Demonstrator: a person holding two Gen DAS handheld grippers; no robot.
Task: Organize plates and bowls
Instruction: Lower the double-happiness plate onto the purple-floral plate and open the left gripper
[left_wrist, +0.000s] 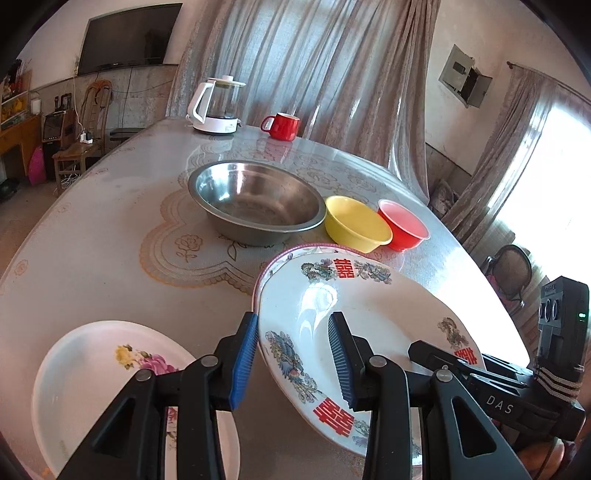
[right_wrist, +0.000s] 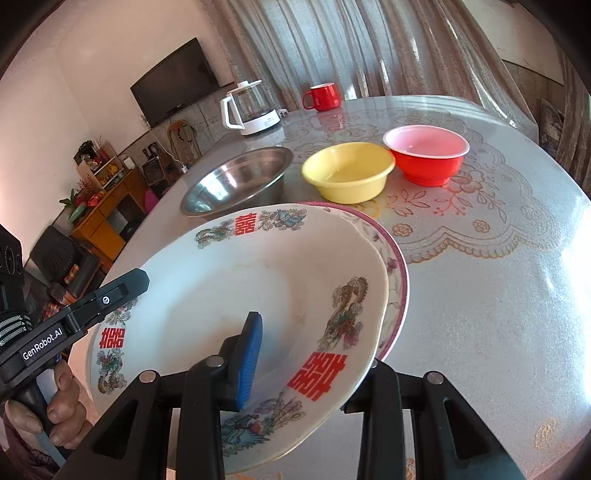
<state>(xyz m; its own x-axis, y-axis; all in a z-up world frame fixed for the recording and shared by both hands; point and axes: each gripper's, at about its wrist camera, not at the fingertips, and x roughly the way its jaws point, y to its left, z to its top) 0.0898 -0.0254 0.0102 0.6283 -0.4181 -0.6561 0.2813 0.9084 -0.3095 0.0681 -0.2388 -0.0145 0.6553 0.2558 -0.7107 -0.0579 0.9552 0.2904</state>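
While pinched at opposite rims between the left gripper (left_wrist: 291, 363) and the right gripper (right_wrist: 306, 369), held tilted above the table (left_wrist: 92, 240): double-happiness plate (left_wrist: 388, 314) nested on pink-rimmed plate (right_wrist: 397, 280), carried as one pair.

Left jaws closed across the pair's left rim, one blue pad under and one over. Right jaws closed across the right rim, with only the upper pad in sight (lower one hidden beneath the crockery, so grip judged from the lift).

Probably bound for floral plate (left_wrist: 103, 369), lying flat near the table's front edge, down and to the left of the left gripper and nearer that hand than the other. Round load, so no long axis to mind, only tilt to level out before setting down. Calls for a sideways carry leftward, then a level lowering.

Bare tabletop between pair and floral plate, nothing in the path. Well apart from that route: steel basin (left_wrist: 255, 199), yellow bowl (left_wrist: 356, 221) just beside it, red bowl (left_wrist: 404, 221) close against the yellow.

Worth watching: front table edge close by the floral plate, and slip between the two carried plates.
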